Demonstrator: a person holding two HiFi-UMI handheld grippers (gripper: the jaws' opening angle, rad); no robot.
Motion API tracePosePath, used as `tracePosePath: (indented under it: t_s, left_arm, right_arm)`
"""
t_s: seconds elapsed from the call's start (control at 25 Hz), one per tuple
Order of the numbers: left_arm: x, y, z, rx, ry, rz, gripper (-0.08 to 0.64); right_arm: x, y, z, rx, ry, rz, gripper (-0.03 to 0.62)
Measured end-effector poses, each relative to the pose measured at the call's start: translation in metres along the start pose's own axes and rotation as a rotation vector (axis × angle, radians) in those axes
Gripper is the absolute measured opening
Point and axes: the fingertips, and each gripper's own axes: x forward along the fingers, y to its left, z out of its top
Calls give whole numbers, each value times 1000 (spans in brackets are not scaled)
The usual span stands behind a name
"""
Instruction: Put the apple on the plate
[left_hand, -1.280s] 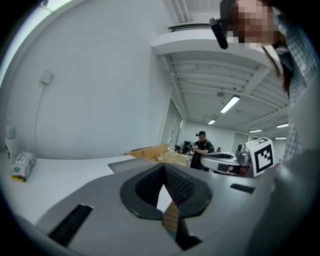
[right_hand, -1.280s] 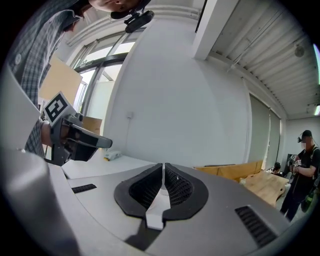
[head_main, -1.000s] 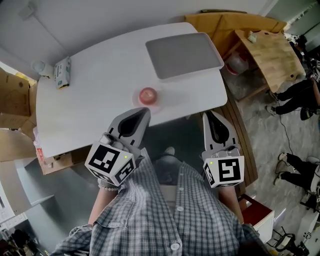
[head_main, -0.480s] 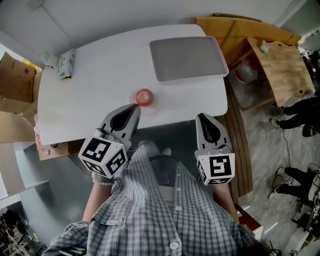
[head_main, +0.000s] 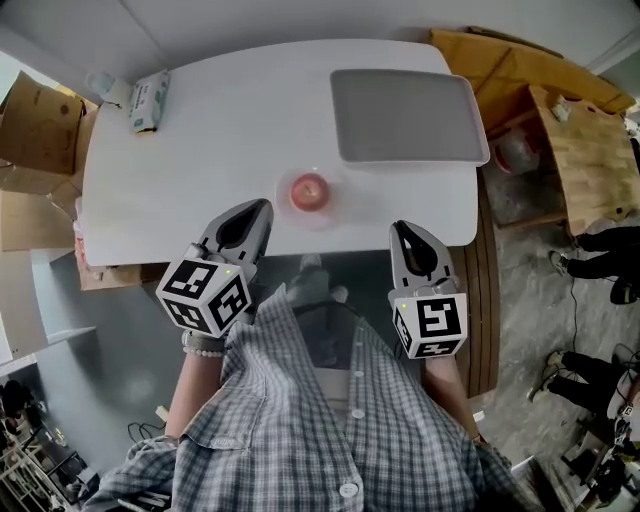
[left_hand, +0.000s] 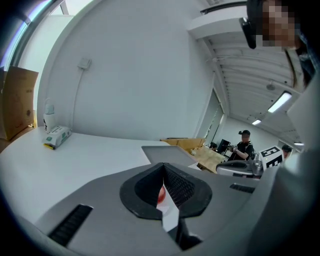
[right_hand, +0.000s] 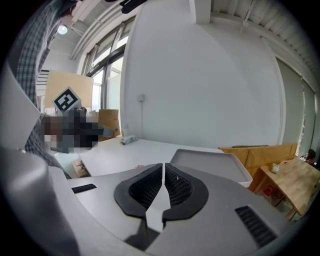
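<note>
Apple (head_main: 309, 189) is sat on the white table (head_main: 200, 150), near the front edge and roughly mid-width. That's well short of the grey plate (head_main: 410, 115), which is parked at the far right corner. Nothing's been picked up, so the whole task can be counted as not yet started.

The bit everything hangs on: the apple is found between the two tools, but not evenly. The left gripper (head_main: 265, 204) is held at the near table edge with its nose aimed up and to the right. The apple lies just ahead of that nose, slightly to its right. In the left gripper view a red sliver of it can be spotted straight through the slit between the jaws, so it's pretty much lined up.

The right gripper (head_main: 399, 227) is held at the front edge too, but further off. From there the apple is up and to the left, and the plate is more on that side.

Both sets of jaws are closed up tight with nothing in them, so one would have to be opened before any grab. No long axis to worry about: it's round, dimple up, so any side approach should do. Left is judged the nearer hand, and the carry would go away and to the right.
</note>
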Motion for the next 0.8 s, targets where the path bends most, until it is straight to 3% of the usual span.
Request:
tracePosePath:
  t_s: [0.16, 0.32, 0.48, 0.8]
  left_arm:
    - [12, 17, -12, -22, 65, -10, 11]
    - [23, 34, -21, -43, 129, -27, 11]
    - [36, 55, -24, -59, 167, -9, 11]
    - [67, 82, -52, -85, 321, -45, 11]
  right_arm:
    - [26, 9, -6, 6, 46, 43, 31]
    - [52, 18, -18, 115, 94, 88, 31]
    - [74, 19, -31, 152, 158, 83, 31]
    - [110, 20, -65, 237, 331, 91, 32]
